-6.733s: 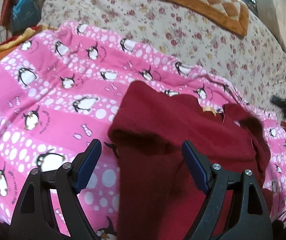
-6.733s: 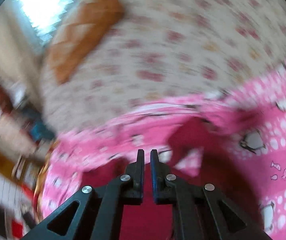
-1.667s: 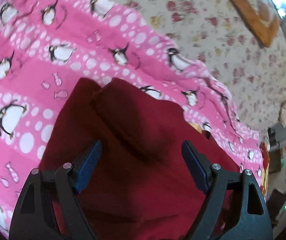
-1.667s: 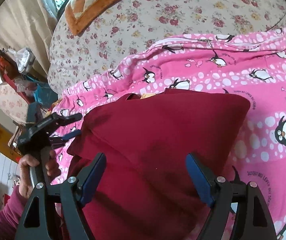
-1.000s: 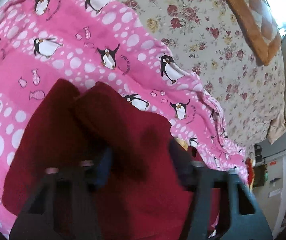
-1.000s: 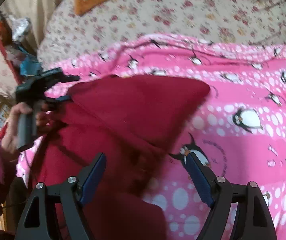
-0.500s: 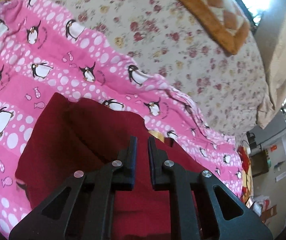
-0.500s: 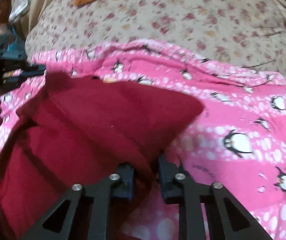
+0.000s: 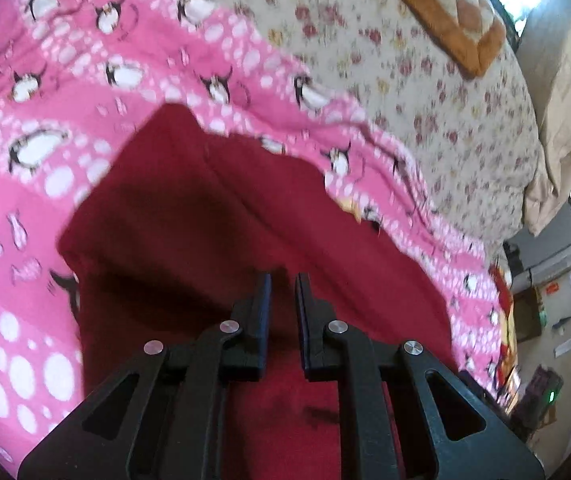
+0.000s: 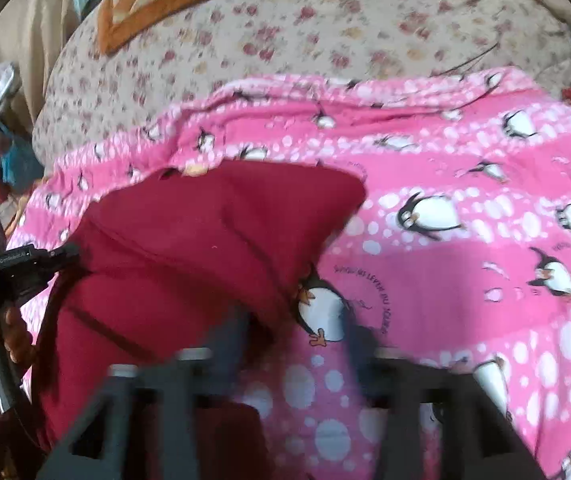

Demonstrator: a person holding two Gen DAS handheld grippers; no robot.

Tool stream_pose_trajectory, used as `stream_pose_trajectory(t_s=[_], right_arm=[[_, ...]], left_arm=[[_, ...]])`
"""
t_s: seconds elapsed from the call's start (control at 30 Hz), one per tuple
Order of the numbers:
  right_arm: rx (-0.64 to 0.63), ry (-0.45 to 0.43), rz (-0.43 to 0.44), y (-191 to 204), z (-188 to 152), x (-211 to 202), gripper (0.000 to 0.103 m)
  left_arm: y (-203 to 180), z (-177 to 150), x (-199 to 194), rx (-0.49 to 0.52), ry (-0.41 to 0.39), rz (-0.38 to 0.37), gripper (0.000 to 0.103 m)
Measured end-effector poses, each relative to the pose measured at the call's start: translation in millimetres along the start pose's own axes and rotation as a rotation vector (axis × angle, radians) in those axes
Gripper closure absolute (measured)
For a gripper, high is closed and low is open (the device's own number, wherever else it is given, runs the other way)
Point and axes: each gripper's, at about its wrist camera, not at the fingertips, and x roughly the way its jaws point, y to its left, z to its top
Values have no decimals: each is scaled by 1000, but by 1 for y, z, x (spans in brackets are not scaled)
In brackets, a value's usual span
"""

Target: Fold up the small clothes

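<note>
A dark red garment [image 9: 221, 216] lies partly folded on a pink penguin blanket [image 9: 45, 184]. My left gripper [image 9: 283, 292] hovers over the garment's middle, its jaws nearly together with a narrow gap and no cloth between them. In the right wrist view the garment [image 10: 205, 248] fills the left half. My right gripper [image 10: 297, 328] is blurred by motion; its jaws stand apart at the garment's right edge, over the blanket [image 10: 465, 272]. The left gripper [image 10: 17, 268] shows at far left, held in a hand.
A floral bedspread [image 9: 425, 80] lies beyond the blanket, with an orange checked cushion [image 9: 445, 8] at the back. Room clutter shows past the bed's right edge [image 9: 533, 320] and, in the right wrist view, at the left edge [image 10: 1, 152].
My right gripper's jaws, shut half a second ago, have spread apart. My left gripper stays nearly shut and has moved closer over the garment. Both were wide open one second ago.
</note>
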Motion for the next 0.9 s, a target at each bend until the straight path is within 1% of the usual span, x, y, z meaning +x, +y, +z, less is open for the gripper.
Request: stream_pose_trajectory(t_s=[0.03, 0.07, 0.1, 0.13, 0.17, 0.2, 0.33, 0.4, 0.47, 0.53, 0.6, 0.7, 0.77, 0.83, 0.87, 0.9], right_arm=[[-24, -31, -9, 6, 0, -5, 36], [-69, -47, -31, 15, 0, -7, 36], [-99, -47, -48, 21, 0, -6, 36], [-134, -42, -55, 28, 1, -3, 36], [-152, -37, -47, 32, 1, -1, 36], [-164, -31, -39, 34, 1, 3, 36], [-190, -24, -49, 38, -1, 14, 36], [-186, -22, -55, 36, -1, 19, 36], [-169, -12, -49, 32, -2, 22, 36], [-152, -10, -43, 28, -3, 22, 36], [-140, -9, -40, 24, -4, 20, 36], [-128, -18, -25, 20, -3, 18, 36], [-115, -15, -10, 19, -2, 21, 36], [-108, -3, 2, 19, -1, 26, 36], [-107, 4, 5, 20, -1, 28, 36], [-109, 5, 6, 21, -2, 30, 36]], left_arm=[[0, 4, -1, -8, -4, 0, 92], [1, 7, -1, -20, -5, 4, 84], [2, 11, 0, -37, -8, 5, 75], [3, 14, 0, -55, -14, 0, 69], [3, 18, 1, -76, -25, -10, 61], [2, 20, 2, -83, -30, -16, 59], [-9, 26, 17, -85, -6, -44, 59], [-13, 30, 31, -92, 26, -46, 59], [-10, 32, 44, -137, 50, -47, 59], [-4, 31, 51, -190, 71, -26, 59], [1, 27, 47, -235, 65, -32, 59], [-1, 24, 38, -199, 42, 7, 59], [0, 23, 39, -214, 47, 8, 59], [-1, 26, 43, -222, 42, 0, 53], [-3, 28, 47, -220, 41, -7, 46], [-4, 32, 52, -230, 35, -12, 45]])
